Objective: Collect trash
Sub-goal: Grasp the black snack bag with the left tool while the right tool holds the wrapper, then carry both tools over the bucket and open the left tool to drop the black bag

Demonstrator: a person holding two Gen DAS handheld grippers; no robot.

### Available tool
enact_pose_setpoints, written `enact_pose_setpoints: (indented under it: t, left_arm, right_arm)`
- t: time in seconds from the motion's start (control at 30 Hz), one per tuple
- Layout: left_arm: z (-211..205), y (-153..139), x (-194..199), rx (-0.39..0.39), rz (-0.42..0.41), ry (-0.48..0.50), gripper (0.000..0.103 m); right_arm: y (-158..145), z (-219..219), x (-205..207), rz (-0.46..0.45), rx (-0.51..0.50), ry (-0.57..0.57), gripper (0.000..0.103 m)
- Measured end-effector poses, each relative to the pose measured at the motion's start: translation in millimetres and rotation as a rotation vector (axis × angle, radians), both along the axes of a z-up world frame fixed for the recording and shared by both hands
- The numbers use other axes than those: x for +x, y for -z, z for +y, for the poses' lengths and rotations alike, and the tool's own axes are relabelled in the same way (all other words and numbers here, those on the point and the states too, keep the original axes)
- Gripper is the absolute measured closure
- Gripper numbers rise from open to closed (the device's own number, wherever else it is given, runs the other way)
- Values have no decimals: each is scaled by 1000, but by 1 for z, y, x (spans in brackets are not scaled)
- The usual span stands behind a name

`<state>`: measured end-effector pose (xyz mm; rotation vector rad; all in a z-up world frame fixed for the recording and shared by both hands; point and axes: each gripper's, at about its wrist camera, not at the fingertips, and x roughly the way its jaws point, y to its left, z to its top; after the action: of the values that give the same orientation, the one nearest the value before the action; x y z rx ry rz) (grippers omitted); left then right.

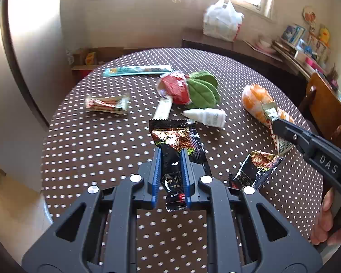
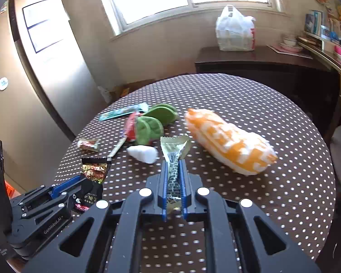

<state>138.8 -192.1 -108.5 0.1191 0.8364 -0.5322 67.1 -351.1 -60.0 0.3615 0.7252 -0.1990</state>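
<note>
A round table (image 1: 91, 150) under a brown cloth with white dots is filling both views, with litter lying scattered across its middle. Only the left wrist view is showing a second black wrapper (image 1: 257, 170), lying flat on the cloth to the right of the held one, and part of a person's hand (image 1: 327, 218) gripping the right tool at the frame's edge. Only the right wrist view is showing the round magnets on the wall at far left and the whole length of the orange-and-white plush (image 2: 229, 141).

Counting across the table: two black snack wrappers, one teal sachet (image 1: 137, 70), one red-and-green plush (image 1: 188, 88), one orange plush, one white dropper bottle (image 1: 206, 117), one small red-striped packet (image 1: 108, 103) and one white strip (image 1: 162, 109) lying beside the bottle.

The left gripper (image 1: 171, 152) is angling downward over the near part of the table, its blue pads clenching the black wrapper (image 1: 175, 150), which is standing up between them. The right gripper (image 2: 173, 162) is tilting down likewise, its jaws pinching a crumpled silver-green wrapper (image 2: 175, 152) held off the cloth, just beside the orange plush.
</note>
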Motion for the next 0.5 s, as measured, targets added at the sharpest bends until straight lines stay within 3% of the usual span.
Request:
enact_pose_setpoints:
  t: [0.5]
  left_arm:
    - [92,-19,2,-45,-50,-202,86]
  right_arm:
    - [-10,99,39,-22,-38,-244,93]
